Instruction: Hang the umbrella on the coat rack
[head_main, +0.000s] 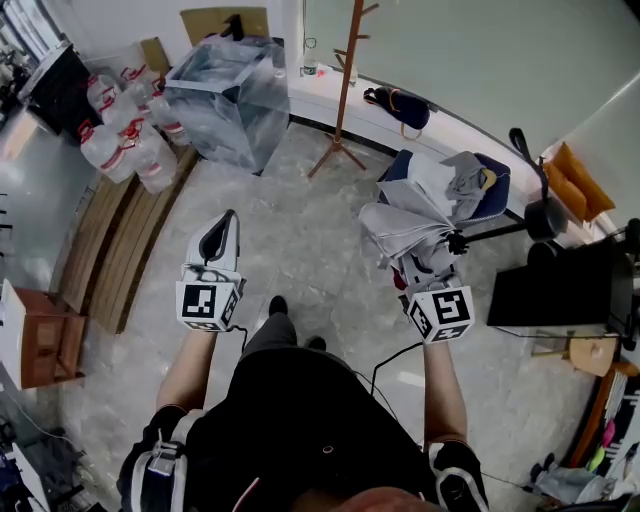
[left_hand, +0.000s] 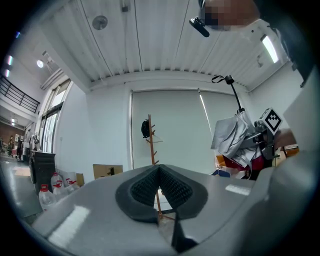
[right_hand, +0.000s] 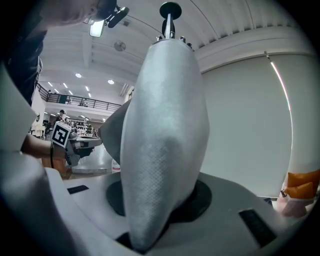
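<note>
While the right gripper clamps down on the folded grey umbrella, tip up in its own view, the left gripper sits empty with jaws together, well apart on the left. Far ahead by the wall stands the rack, and the umbrella is held out over the floor, well short of it.

Matt grey cloth with a fine woven grain on the umbrella. Smooth reddish-brown wood for the coat rack. Glossy pale stone on the floor. Clear plastic for the bottles. Ribbed black rubber pads on the left gripper.
</note>
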